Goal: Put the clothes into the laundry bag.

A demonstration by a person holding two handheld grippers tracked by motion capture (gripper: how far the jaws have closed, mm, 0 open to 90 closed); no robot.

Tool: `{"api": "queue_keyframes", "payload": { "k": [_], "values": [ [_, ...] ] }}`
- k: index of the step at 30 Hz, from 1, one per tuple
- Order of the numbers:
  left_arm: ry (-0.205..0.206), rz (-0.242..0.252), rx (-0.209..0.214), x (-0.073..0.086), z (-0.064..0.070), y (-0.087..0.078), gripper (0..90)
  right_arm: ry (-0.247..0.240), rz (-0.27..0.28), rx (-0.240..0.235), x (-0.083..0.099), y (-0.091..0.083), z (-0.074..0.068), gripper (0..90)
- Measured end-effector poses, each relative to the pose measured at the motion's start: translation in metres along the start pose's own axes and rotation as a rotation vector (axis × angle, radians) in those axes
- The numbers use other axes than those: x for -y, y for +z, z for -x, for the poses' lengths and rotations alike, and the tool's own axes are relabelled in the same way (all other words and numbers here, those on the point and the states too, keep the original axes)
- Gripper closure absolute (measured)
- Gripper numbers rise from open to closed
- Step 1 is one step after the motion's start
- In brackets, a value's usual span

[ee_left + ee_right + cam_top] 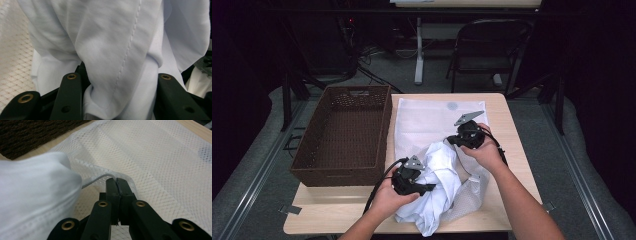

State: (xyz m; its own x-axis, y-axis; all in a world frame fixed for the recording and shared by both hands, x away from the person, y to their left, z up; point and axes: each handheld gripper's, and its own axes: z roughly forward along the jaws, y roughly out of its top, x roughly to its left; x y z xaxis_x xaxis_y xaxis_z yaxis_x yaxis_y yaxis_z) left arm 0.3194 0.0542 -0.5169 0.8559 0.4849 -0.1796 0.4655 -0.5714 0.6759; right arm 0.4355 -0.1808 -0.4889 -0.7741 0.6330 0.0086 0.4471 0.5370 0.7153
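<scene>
Right gripper (119, 187) pinched on rim of white mesh laundry bag (160, 162); left gripper (117, 97) jaws apart, crumpled white cotton garment (112, 45) bunched between them, at bag's mouth. Likely stuffing step; next, feed cloth deeper. Pale wooden table (507, 125), empty brown woven basket (344, 135) left; dark room, folding chair (489, 47) behind.
</scene>
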Motion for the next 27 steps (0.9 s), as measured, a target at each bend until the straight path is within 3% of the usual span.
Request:
{"api": "queue_keyframes", "payload": {
  "k": [1,2,9,13,16,21,22,27],
  "values": [
    [0.003,-0.003,-0.014,0.0,0.0,0.002,59.0,-0.001,0.002,0.0,0.0,0.0,-0.001,89.3],
    [0.005,-0.006,0.003,0.001,-0.001,0.004,59.0,-0.001,0.003,0.0,0.0,-0.001,-0.001,89.3],
    [0.019,-0.013,0.005,0.003,-0.001,0.012,58.9,-0.015,0.006,0.002,-0.001,-0.001,-0.003,89.3],
    [0.051,-0.015,-0.003,0.002,0.005,0.01,59.0,-0.011,0.01,0.004,-0.001,0.0,-0.003,89.2],
    [0.058,-0.009,0.022,-0.001,0.009,0.008,59.0,0.002,0.018,-0.002,-0.001,-0.001,-0.002,89.2],
    [0.086,-0.024,0.023,-0.004,0.017,0.01,59.0,-0.004,0.022,-0.001,-0.002,-0.001,-0.003,89.2],
    [0.084,-0.024,0.043,-0.003,0.015,0.012,59.0,-0.006,0.024,-0.003,-0.002,-0.001,-0.003,89.3],
    [0.051,-0.047,0.047,-0.003,0.011,0.02,59.0,-0.008,0.035,-0.005,-0.003,-0.003,-0.006,89.3]
  ]
}}
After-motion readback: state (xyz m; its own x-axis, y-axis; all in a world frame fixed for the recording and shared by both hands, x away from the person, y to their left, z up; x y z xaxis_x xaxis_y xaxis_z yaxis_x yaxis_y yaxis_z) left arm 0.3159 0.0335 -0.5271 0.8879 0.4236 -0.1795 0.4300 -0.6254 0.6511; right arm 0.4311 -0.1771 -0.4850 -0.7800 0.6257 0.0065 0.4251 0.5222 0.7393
